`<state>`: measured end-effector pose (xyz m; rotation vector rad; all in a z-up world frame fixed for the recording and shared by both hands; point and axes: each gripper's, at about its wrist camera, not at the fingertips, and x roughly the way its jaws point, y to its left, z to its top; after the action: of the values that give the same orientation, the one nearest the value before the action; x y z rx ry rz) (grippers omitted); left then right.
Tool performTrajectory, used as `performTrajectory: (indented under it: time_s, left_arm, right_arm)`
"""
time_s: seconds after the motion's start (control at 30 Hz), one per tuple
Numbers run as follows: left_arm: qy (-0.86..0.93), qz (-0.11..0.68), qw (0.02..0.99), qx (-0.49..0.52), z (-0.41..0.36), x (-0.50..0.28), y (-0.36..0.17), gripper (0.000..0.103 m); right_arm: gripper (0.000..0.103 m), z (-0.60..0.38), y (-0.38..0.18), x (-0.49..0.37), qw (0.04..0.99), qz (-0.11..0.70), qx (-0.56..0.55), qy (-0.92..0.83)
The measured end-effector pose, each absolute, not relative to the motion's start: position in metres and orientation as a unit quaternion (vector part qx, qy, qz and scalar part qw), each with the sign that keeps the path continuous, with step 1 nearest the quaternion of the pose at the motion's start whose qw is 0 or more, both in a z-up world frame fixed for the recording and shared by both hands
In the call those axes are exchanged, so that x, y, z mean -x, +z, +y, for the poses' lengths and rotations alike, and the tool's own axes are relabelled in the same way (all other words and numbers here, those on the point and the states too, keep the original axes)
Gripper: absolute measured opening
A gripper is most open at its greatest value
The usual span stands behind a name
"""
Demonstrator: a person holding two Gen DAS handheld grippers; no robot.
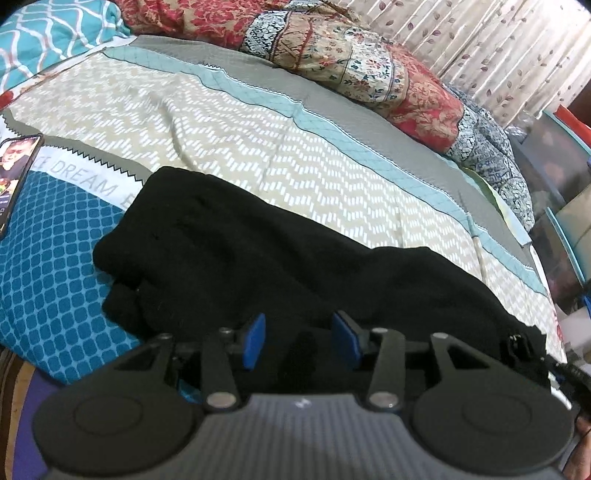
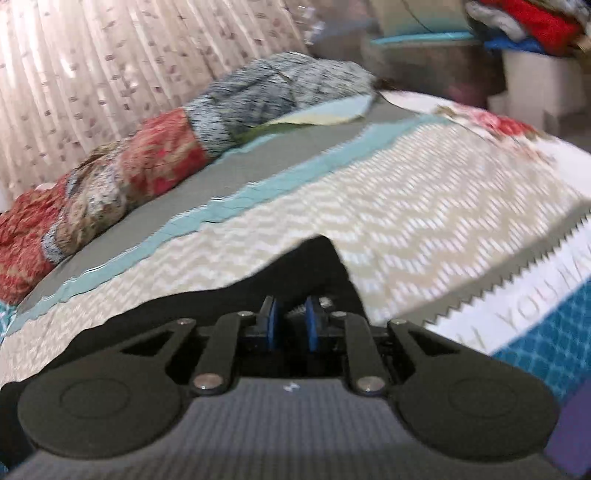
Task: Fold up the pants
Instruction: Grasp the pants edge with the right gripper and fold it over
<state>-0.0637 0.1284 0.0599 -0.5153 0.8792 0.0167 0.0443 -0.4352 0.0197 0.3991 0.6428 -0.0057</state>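
Black pants lie stretched across the patterned bedspread, from centre left to the right edge. My left gripper is open, its blue pads hovering over the near edge of the pants with nothing between them. In the right wrist view my right gripper is shut on a lifted fold of the black pants, which rises in a peak above the fingers. The right gripper also shows in the left wrist view at the far right, at the end of the pants.
A phone lies on the bed at far left. A rolled floral quilt runs along the back by the curtain. Storage bins and piled clothes stand beyond the bed.
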Motion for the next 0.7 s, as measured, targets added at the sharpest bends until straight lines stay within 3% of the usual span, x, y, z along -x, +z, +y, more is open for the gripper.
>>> performTrajectory:
  time_s: [0.2,0.43,0.5,0.57,0.63,0.67,0.7]
  left_arm:
    - [-0.034,0.41,0.89,0.197,0.096,0.041,0.081,0.042]
    - [-0.223,0.361,0.902,-0.077,-0.095,-0.004,0.112,0.047]
    - [-0.279,0.325,0.889,-0.162,-0.159,-0.005,0.114,0.047]
    - [-0.334,0.292,0.864,-0.237,-0.222,-0.003,0.11,0.047]
    - [-0.376,0.276,0.836,-0.29,-0.27,0.001,0.099,0.047]
    - [-0.386,0.267,0.823,-0.321,-0.292,0.003,0.09,0.047]
    - [-0.386,0.26,0.813,-0.349,-0.309,0.003,0.08,0.047]
  right_arm:
    - [0.022,-0.447,0.028,-0.042,0.94,0.287,-0.183,-0.025]
    - [0.022,-0.483,0.002,-0.029,0.917,0.307,-0.254,-0.029]
    - [0.037,-0.488,-0.01,-0.024,0.899,0.315,-0.304,0.0]
    - [0.043,-0.486,-0.019,-0.02,0.888,0.318,-0.33,0.025]
    - [0.036,-0.482,-0.016,-0.015,0.89,0.311,-0.331,0.027]
    - [0.016,-0.48,-0.012,-0.012,0.893,0.307,-0.327,0.031]
    - [0.016,-0.477,-0.005,-0.007,0.899,0.295,-0.323,0.037]
